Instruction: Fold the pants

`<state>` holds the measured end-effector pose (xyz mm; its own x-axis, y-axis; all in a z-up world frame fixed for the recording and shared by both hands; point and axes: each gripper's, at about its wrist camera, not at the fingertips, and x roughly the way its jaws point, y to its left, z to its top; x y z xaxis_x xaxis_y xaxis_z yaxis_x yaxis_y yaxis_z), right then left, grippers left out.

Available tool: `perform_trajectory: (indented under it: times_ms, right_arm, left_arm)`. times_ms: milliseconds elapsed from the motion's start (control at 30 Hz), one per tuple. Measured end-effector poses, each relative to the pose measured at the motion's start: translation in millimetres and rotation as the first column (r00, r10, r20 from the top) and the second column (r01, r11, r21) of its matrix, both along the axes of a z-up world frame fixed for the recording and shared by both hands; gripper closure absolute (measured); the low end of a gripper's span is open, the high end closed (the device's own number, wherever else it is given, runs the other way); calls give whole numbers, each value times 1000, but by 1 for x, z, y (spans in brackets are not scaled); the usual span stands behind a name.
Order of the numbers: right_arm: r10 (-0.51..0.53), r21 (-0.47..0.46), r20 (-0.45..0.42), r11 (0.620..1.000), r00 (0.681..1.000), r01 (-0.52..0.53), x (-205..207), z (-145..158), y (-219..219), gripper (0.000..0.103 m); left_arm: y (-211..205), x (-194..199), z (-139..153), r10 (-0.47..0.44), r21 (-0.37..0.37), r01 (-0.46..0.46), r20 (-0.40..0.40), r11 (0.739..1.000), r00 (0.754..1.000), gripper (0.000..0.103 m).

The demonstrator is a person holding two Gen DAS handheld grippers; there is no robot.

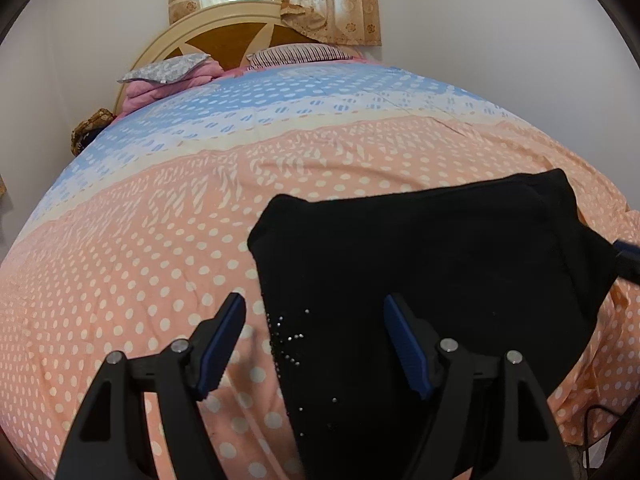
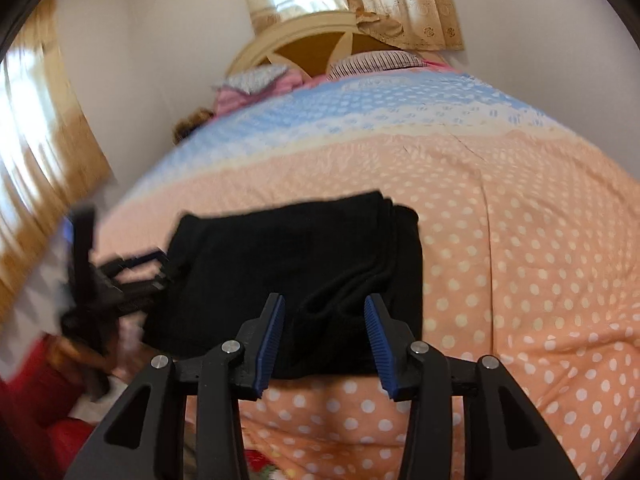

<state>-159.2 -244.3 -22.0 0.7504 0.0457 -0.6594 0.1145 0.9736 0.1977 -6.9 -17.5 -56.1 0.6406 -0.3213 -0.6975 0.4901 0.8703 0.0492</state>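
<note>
Black, soft knit is what the pants look to be made of, lying in a compact folded block on the peach polka-dot bedspread near the foot of the bed, with a scatter of tiny shiny studs along one edge. I'd judge them light and limp, the sort of cloth that sags and slides out of its fold if lifted by a single layer, so the sensible grip is a pinch through all layers at a folded edge or corner (the stacked layers on the right side in the right wrist view look the tidiest spot). The left gripper hovers with jaws wide apart over the studded edge, holding nothing. The right gripper stands partly open over the near edge of the pants, its pads not pressing on the cloth. I can read no brand, label or writing anywhere.
</note>
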Motion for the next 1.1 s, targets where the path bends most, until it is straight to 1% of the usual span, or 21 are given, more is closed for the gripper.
perform_trajectory:
  times_ms: [33,100,133,167,200,267,300,367,467,533,567,600,667,700,733,800,900,967,1033,1067,1100]
  right_arm:
    - [-17,-31,-26,999,1000,16,3,-7,2,59]
    - [-62,-35,-62,998,996,60,1,-18,-6,62]
    - [-70,-20,-60,997,996,69,-1,-19,-9,67]
    - [-86,-13,-62,996,994,85,-5,-21,-13,78]
    - [-102,-10,-74,995,992,101,-7,-25,-18,79]
    - [-112,46,-88,992,990,117,-8,-36,-28,79]
    - [-124,67,-71,989,990,128,-8,-40,-30,79]
    - [-136,65,-47,988,990,139,-5,-43,-32,79]
    - [-146,87,-50,985,988,150,-5,-41,-37,79]
    - [-140,94,-65,985,988,145,-9,-32,-39,78]
    - [-154,71,-55,985,987,157,-11,-25,-38,78]
    - [-179,16,-8,984,984,179,-17,-11,-34,76]
    - [-161,-50,82,985,983,166,-21,8,-26,76]
    - [-129,-87,134,986,982,141,-17,19,-18,76]
    - [-106,-102,154,987,982,123,-11,24,-13,76]
    - [-55,-112,151,991,987,72,14,24,-6,76]
    - [-37,-101,89,994,995,46,51,6,-5,76]
    - [-65,-64,11,996,998,65,75,-16,-14,76]
    - [-80,-51,23,995,997,81,81,-24,-17,76]
    - [-84,-45,25,995,996,85,81,-25,-16,76]
    - [-92,-34,23,995,996,93,80,-25,-16,76]
  left_arm:
    - [0,-1,0,-1,0,1,0,1000,1000,29]
    - [0,-2,0,-2,-1,2,1,1000,1000,29]
    - [0,-1,0,-2,-1,2,0,1000,1000,29]
    - [0,-1,-1,-2,-5,2,-5,1000,1000,29]
    - [0,-2,-2,-1,-11,1,-10,1000,1000,29]
    - [-1,-2,-4,2,-14,-2,-13,1000,1000,29]
    - [-3,-3,-6,3,-8,-3,-11,1000,1000,29]
    - [-3,-3,-6,3,-2,-3,-7,1000,1000,28]
    - [4,-4,1,-5,-2,5,-12,1000,1000,26]
    - [13,-5,9,7,7,-7,7,1000,1000,26]
    - [17,-6,12,12,8,-12,22,1000,1000,26]
    - [22,-7,17,18,5,-18,42,1000,999,26]
    - [28,-3,27,40,-7,-40,70,999,997,26]
    - [29,0,30,50,-15,-49,78,999,996,25]
    - [28,4,33,57,-22,-55,82,998,995,25]
    - [20,11,37,61,-23,-60,82,998,995,25]
    - [-3,21,32,25,-21,-24,53,1000,998,25]
    - [-20,32,17,14,16,-14,18,1000,1000,25]
    - [-30,45,0,38,60,-36,-36,998,999,23]
    - [-29,49,-4,48,53,-45,-63,998,997,21]
    - [-25,54,-6,66,25,-64,-84,998,994,18]
